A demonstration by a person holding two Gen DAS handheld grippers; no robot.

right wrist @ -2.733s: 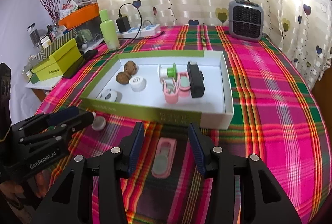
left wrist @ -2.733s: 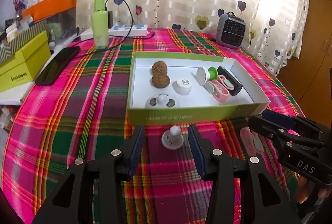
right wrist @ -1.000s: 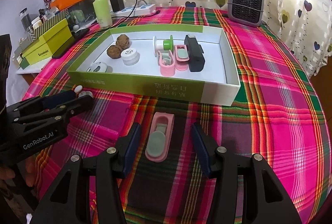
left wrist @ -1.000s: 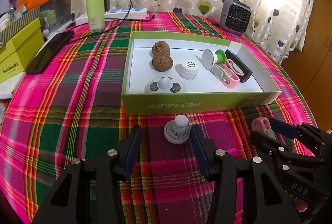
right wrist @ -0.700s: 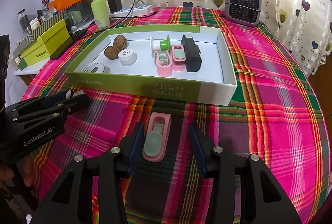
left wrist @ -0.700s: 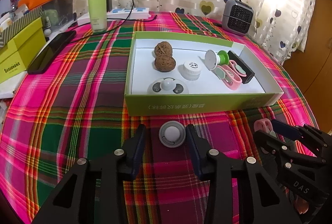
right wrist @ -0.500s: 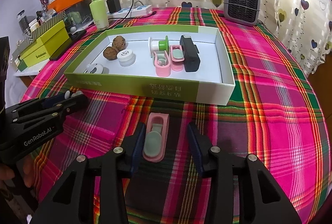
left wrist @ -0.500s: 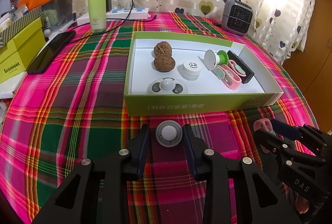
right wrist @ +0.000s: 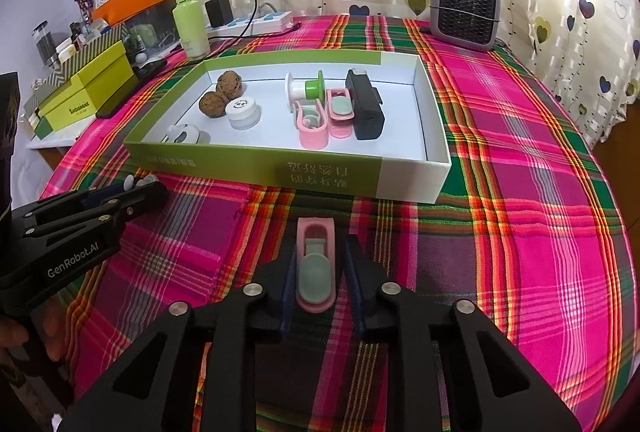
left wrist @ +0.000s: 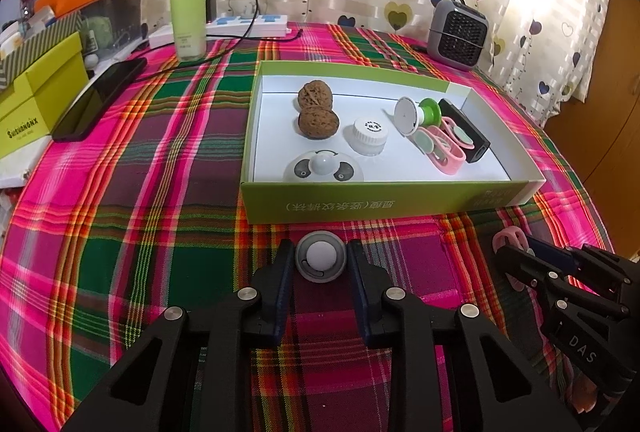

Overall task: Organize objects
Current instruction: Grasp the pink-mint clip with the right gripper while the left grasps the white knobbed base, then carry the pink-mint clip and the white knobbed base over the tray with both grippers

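Note:
A grey round disc with a white ball (left wrist: 320,260) lies on the plaid cloth just before the green box (left wrist: 384,199). My left gripper (left wrist: 320,247) is shut on it, with both pads against its rim. A pink clip with a grey-green insert (right wrist: 315,264) lies between the fingers of my right gripper (right wrist: 321,244), whose jaws are closing. The left pad touches the clip, and a thin strip of cloth shows at the right pad. In the box (right wrist: 256,163) are two walnuts, a white cap, a panda disc, a spool, pink clips and a black case.
A green bottle (left wrist: 188,11), a power strip (left wrist: 248,25) and a small grey heater (left wrist: 458,31) stand behind the box. A black phone (left wrist: 100,95) and a yellow-green carton (left wrist: 36,99) lie at the left. Plaid cloth stretches to the right of the box.
Both pairs of jaws have narrowed from wide apart. The left pair has closed onto the grey disc, and the right pair has drawn in around the pink clip. Neither hand has shifted.

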